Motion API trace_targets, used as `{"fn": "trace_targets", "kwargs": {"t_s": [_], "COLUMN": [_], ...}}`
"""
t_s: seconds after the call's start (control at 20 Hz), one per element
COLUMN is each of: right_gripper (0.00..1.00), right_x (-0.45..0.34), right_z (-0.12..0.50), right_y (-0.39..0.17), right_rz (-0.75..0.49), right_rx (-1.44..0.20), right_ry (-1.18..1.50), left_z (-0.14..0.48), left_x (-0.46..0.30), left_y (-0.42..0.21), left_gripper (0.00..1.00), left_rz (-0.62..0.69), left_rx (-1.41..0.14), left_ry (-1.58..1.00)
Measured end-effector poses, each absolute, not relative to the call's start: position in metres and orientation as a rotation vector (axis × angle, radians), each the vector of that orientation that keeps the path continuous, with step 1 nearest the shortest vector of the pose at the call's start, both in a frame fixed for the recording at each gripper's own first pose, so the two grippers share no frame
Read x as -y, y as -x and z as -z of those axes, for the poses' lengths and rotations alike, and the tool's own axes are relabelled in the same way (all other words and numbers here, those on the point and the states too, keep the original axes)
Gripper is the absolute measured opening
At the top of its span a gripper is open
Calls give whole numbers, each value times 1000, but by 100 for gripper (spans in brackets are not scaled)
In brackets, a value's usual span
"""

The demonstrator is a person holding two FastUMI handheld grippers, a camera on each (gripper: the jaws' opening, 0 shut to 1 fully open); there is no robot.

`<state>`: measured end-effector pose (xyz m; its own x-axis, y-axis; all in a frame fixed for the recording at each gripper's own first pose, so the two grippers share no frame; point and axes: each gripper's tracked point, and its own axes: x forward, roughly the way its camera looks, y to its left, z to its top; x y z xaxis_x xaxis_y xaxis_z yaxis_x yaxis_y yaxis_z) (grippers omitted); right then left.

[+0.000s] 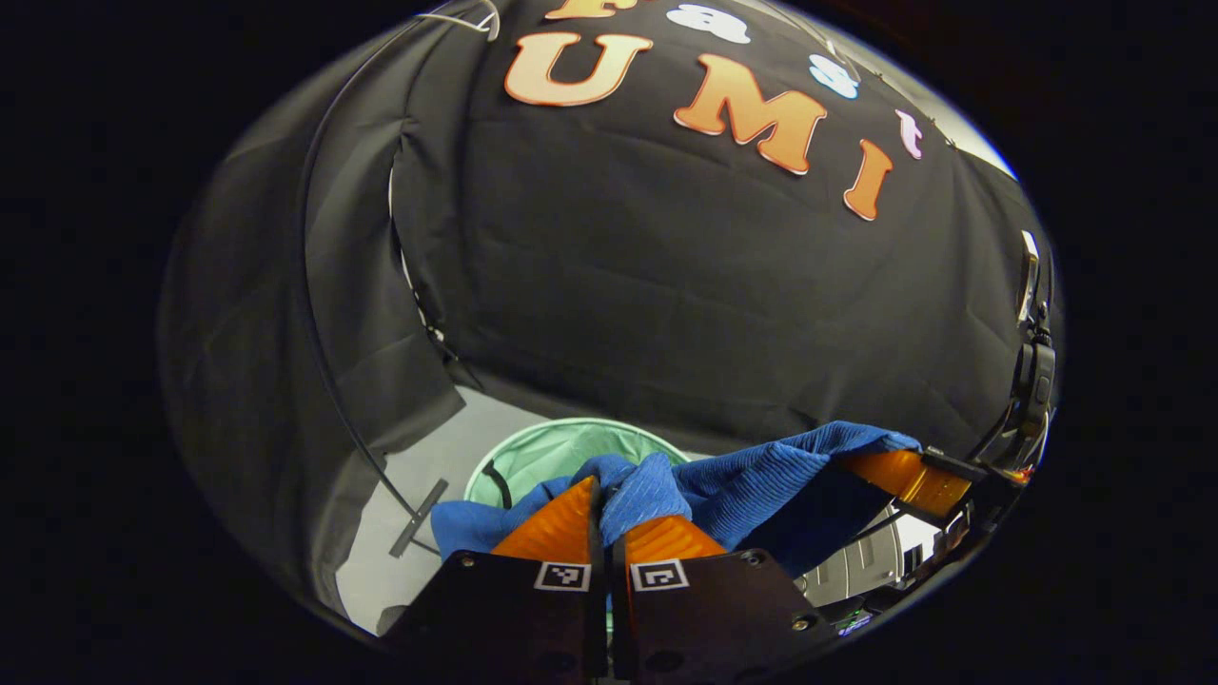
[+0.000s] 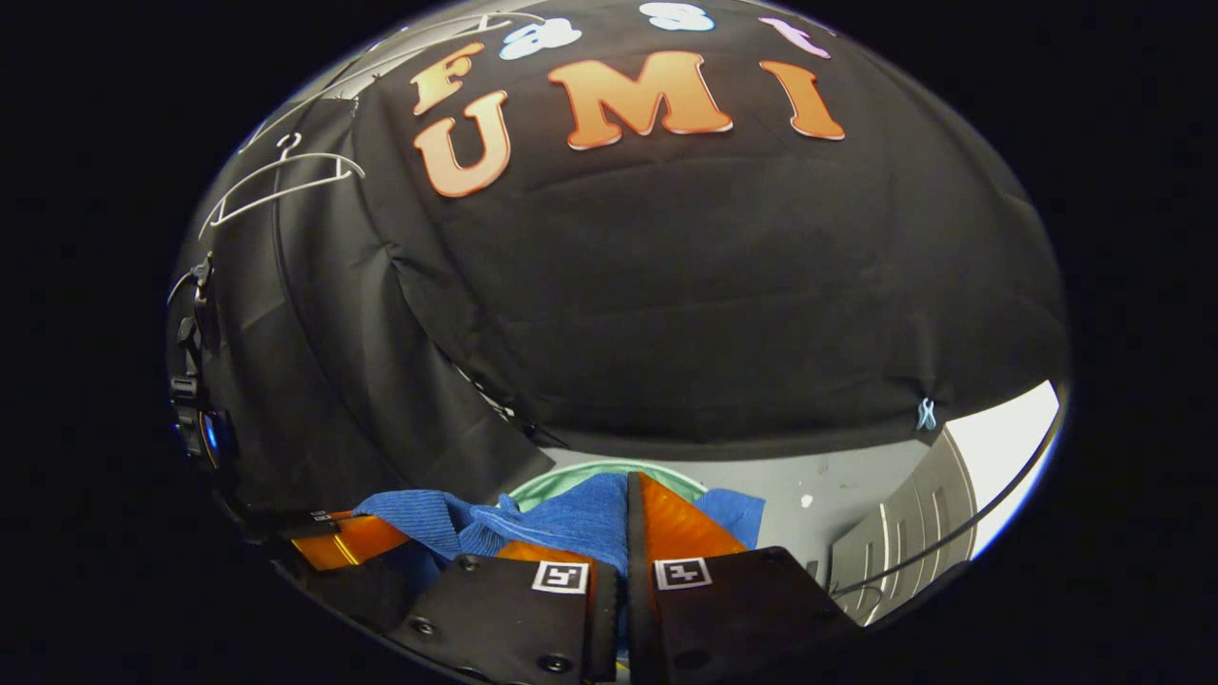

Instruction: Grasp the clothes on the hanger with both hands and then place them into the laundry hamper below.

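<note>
We hold the blue garment (image 1: 752,485) stretched between our two tools, just above the pale green laundry hamper (image 1: 561,447), whose rim shows beyond the cloth. In the left gripper view, the left hand-held gripper (image 1: 609,518) has its fingers pressed together on a bunched fold of the fabric, and the other tool appears off to the side gripping the far edge. In the right gripper view, the right hand-held gripper (image 2: 623,533) is likewise pinching the cloth between closed fingers. The white hanger (image 2: 281,181) hangs bare high on the booth wall (so the garment is already off it). We judge the two-point hold is meant to keep the cloth spread and off the floor, so it can go down inside the hamper's mouth instead of draping over the rim.
</note>
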<state>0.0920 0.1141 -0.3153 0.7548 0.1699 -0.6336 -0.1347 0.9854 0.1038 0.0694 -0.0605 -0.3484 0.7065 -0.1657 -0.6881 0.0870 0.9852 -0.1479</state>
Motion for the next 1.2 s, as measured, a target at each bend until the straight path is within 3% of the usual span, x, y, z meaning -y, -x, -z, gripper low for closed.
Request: {"fn": "trace_targets", "kwargs": {"t_s": [0.6, 1.05, 1.1, 1.15, 1.2], "right_gripper": [12, 13, 4, 13, 22], "right_x": [-104, -88, -87, -86, -90], "right_z": [441, 476, 478, 477, 479], "right_y": [-64, -47, -45, -41, -41], "right_rz": [-118, -88, -84, -85, -95], "right_rx": [-944, -1072, -1083, -1094, -1099], "right_ry": [19, 26, 23, 16, 5], "left_z": [439, 481, 484, 481, 484], "left_x": [47, 32, 35, 36, 38], "left_y": [-42, -16, -15, -14, -12], "left_gripper": [3, 7, 9, 6, 13], "left_rz": [91, 32, 37, 38, 42], "left_rx": [-1001, -1163, -1171, -1176, -1181], "left_ry": [101, 85, 93, 91, 89]}}
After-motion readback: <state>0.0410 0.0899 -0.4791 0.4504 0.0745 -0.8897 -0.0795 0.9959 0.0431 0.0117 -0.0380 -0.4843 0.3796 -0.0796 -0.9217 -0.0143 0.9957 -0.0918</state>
